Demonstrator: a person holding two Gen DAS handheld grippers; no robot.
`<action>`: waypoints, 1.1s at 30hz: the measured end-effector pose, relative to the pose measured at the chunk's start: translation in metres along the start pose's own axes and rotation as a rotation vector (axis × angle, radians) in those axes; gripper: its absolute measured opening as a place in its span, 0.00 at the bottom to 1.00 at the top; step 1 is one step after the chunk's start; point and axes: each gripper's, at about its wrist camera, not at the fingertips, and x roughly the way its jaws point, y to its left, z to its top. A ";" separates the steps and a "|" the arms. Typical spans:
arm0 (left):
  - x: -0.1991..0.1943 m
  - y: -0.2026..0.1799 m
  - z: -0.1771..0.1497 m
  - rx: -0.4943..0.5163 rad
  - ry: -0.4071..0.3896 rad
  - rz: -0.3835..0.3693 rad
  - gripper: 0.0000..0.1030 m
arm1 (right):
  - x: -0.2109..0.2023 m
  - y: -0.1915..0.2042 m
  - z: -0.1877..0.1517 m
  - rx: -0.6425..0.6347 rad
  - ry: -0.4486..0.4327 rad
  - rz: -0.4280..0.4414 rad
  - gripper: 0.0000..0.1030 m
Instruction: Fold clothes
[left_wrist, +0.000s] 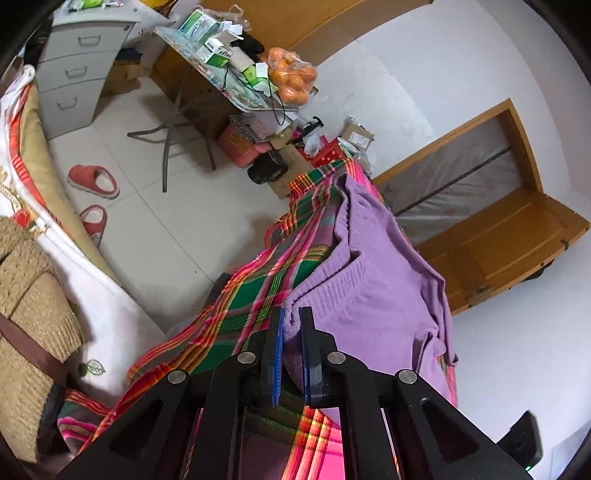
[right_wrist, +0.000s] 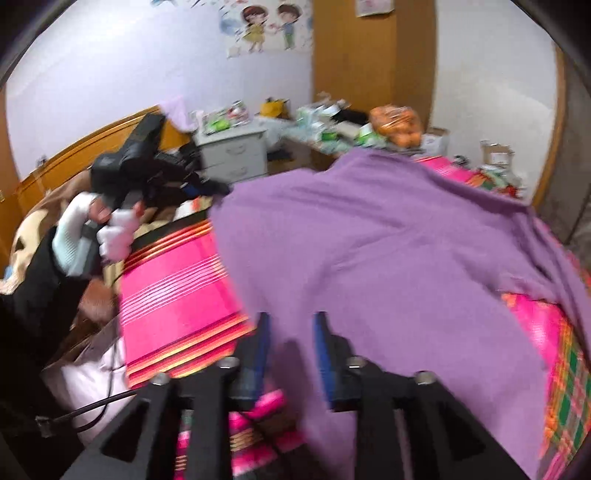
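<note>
A: Where is the sweater (right_wrist: 388, 243) lying?
B: We're spreading it over the plaid blanket (left_wrist: 258, 280); our left gripper (left_wrist: 291, 317) is pinching its ribbed hem.
A: And the right gripper (right_wrist: 291, 325)?
B: We're holding its jaws apart over the near edge; nothing is clamped.

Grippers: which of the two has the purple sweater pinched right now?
The left gripper: its jaws are nearly closed on the purple sweater hem. The right gripper stands open over the fabric.

free: tiled floor (left_wrist: 155, 229) | blocked: folding table (left_wrist: 207, 74), slippers (left_wrist: 94, 181), drawer cabinet (left_wrist: 79, 70)
</note>
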 end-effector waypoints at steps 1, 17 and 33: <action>0.000 -0.001 0.001 0.006 0.000 0.004 0.08 | -0.002 -0.005 0.001 0.000 -0.005 -0.041 0.35; -0.004 -0.001 -0.003 0.067 -0.003 0.022 0.08 | 0.012 -0.041 0.004 0.085 0.064 -0.163 0.35; 0.005 -0.004 -0.008 0.109 0.066 0.003 0.17 | 0.029 -0.057 0.065 0.177 0.038 -0.103 0.36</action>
